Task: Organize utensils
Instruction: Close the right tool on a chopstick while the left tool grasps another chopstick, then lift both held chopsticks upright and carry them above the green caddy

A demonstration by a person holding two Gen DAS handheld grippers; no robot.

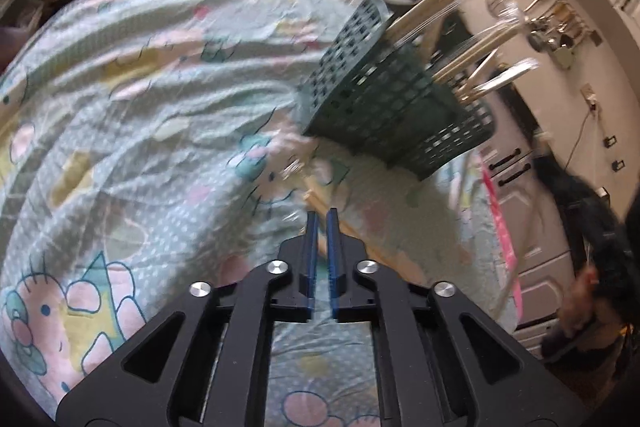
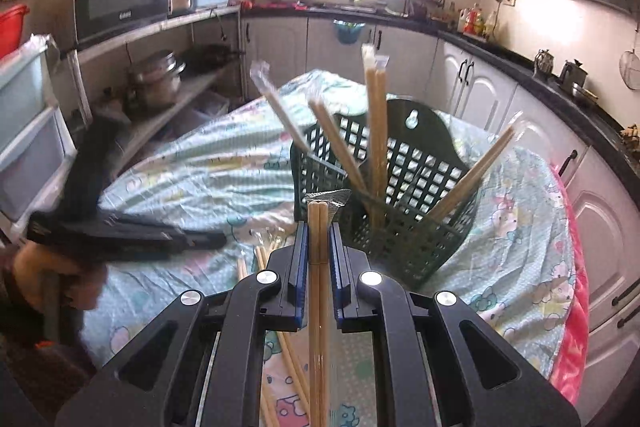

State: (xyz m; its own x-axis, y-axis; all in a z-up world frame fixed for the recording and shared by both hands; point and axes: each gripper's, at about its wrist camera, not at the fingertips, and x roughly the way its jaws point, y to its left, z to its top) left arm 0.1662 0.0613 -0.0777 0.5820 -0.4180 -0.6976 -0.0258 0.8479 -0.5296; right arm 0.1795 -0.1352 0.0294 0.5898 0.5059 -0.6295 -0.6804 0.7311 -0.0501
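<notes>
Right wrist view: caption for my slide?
Right gripper clamps wrapped chopsticks before the green basket.

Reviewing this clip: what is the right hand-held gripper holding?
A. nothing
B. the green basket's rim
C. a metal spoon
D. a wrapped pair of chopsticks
D: in the right wrist view, the right hand-held gripper is shut on a wrapped pair of chopsticks, in front of the green basket.

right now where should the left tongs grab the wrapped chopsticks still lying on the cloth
Take the loose chopsticks near mid-length, coming from above with the left tongs across the shafts. They lie flat and thin on the cloth, so an end-on approach would likely slip.
</notes>
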